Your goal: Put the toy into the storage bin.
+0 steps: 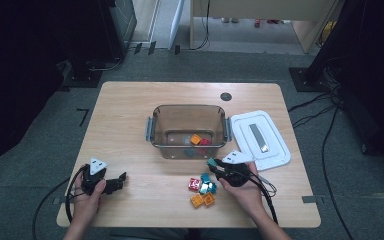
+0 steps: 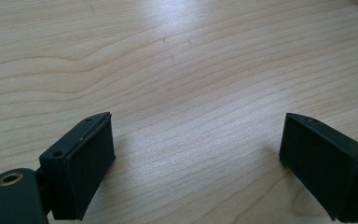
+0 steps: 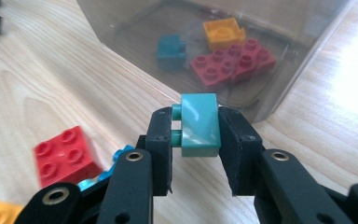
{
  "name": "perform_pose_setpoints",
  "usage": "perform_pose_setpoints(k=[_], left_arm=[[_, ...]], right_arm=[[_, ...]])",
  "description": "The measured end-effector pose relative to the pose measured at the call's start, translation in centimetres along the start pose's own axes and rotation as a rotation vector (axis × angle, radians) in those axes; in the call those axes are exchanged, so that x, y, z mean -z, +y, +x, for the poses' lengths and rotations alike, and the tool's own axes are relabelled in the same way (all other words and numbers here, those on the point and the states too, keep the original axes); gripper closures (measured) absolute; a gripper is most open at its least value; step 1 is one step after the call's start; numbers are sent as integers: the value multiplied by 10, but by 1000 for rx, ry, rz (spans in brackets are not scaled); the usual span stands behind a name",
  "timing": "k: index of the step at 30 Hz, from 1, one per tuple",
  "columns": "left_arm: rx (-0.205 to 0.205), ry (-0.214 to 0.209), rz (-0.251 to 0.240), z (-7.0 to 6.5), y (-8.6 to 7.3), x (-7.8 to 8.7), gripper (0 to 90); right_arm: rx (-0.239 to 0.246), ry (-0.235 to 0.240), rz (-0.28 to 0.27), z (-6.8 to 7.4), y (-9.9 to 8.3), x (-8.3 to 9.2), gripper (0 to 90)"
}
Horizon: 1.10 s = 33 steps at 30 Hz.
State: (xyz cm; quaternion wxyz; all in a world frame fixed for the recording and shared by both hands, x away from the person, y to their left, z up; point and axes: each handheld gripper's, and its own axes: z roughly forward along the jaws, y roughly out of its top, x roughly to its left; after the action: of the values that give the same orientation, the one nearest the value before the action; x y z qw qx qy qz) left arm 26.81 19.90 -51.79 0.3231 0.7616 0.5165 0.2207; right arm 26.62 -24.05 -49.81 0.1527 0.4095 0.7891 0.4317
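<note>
We find the right gripper clamped on a teal brick – left gripper agape, idle – and advise clearing the bin's near wall before release.

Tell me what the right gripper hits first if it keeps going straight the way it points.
Probably the near wall of the clear bin: the right gripper, shut on the teal brick, points at it, though depth is hard to judge.

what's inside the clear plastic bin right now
Inside the bin: an orange brick, red bricks and a teal-blue brick. Its tinted walls blur anything else.
</note>
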Motion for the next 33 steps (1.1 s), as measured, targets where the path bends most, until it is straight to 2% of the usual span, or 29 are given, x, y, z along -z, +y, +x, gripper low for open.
perform_pose_setpoints(k=[9, 20, 24, 27, 33], left_arm=[[0, 0, 0, 0, 0, 0, 101], [0, 0, -1, 0, 0, 0, 101], [2, 2, -1, 0, 0, 0, 101], [3, 2, -1, 0, 0, 0, 100], [5, 2, -2, 0, 0, 0, 100]], right_arm=[[6, 33, -63, -1, 12, 37, 677], [34, 58, -153, -1, 47, 77, 677], [46, 61, -183, -4, 66, 84, 677], [39, 72, -198, -7, 78, 85, 677], [27, 94, -188, -14, 103, 78, 677]])
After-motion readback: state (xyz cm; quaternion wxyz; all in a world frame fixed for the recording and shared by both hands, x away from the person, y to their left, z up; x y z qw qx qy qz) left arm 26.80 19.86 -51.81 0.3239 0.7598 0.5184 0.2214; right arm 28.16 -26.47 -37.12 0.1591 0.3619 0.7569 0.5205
